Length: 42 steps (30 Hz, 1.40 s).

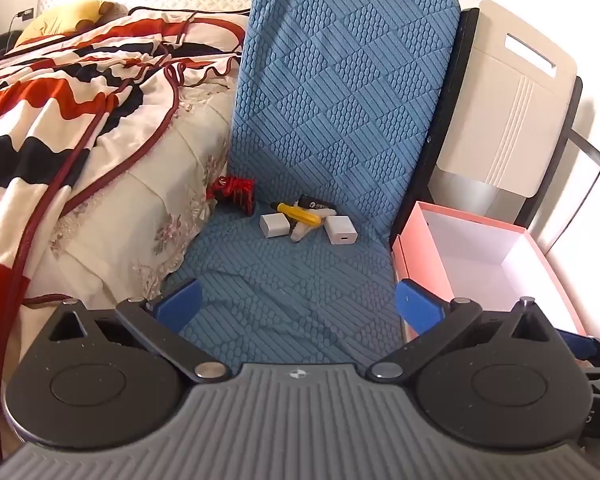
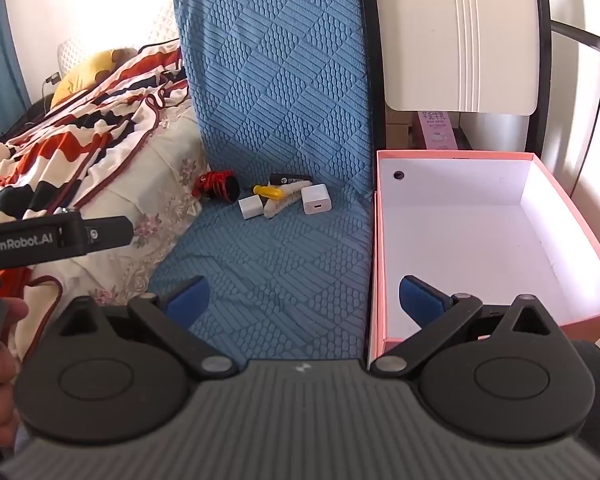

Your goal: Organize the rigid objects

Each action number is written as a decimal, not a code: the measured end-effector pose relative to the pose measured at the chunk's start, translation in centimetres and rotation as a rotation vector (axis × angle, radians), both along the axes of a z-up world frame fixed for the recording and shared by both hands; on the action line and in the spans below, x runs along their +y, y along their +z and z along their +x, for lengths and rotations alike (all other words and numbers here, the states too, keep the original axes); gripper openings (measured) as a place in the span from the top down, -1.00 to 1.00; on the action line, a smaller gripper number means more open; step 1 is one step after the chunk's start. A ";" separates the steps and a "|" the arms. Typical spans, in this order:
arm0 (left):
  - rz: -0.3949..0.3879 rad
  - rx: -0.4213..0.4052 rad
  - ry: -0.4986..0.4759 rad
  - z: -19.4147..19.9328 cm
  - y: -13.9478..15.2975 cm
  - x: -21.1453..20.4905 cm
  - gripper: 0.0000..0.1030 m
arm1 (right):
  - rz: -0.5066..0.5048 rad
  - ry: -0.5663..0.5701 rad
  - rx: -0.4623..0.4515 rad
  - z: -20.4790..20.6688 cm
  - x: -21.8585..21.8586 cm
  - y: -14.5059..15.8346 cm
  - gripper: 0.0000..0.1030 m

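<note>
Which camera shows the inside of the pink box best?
The right wrist view: the pink box lies open with its white floor and far wall visible. The left wrist view catches only part of the box, cut off by the frame edge.

You have a textured blue cloth chair cover [image 1: 332, 92], smooth white plastic chargers [image 1: 338, 229], and a matt pink cardboard box [image 2: 580, 216].

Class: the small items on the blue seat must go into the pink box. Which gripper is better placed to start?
Probably left: the open left gripper faces the white charger cube head-on, while the open right gripper straddles the empty pink cardboard box.
</note>
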<state>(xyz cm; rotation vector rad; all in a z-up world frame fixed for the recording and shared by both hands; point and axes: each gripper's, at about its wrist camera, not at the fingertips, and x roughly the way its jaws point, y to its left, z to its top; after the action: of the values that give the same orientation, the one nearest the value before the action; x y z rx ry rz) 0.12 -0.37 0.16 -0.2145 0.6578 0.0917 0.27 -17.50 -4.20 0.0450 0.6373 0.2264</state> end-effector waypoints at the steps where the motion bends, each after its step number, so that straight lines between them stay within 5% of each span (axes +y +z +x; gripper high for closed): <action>1: -0.001 -0.001 -0.001 0.0 -0.2 0.2 -1.00 | 0.000 0.000 0.000 -0.1 0.0 0.0 -1.00; 42: 0.000 -0.010 -0.001 0.2 -0.8 0.5 -1.00 | 0.003 -0.013 0.025 0.2 -0.3 -0.4 -1.00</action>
<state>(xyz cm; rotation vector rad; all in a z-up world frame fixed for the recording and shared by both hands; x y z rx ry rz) 0.36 0.15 -0.65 -0.2147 0.6477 0.0893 0.50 -17.84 -4.58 0.0546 0.6614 0.2144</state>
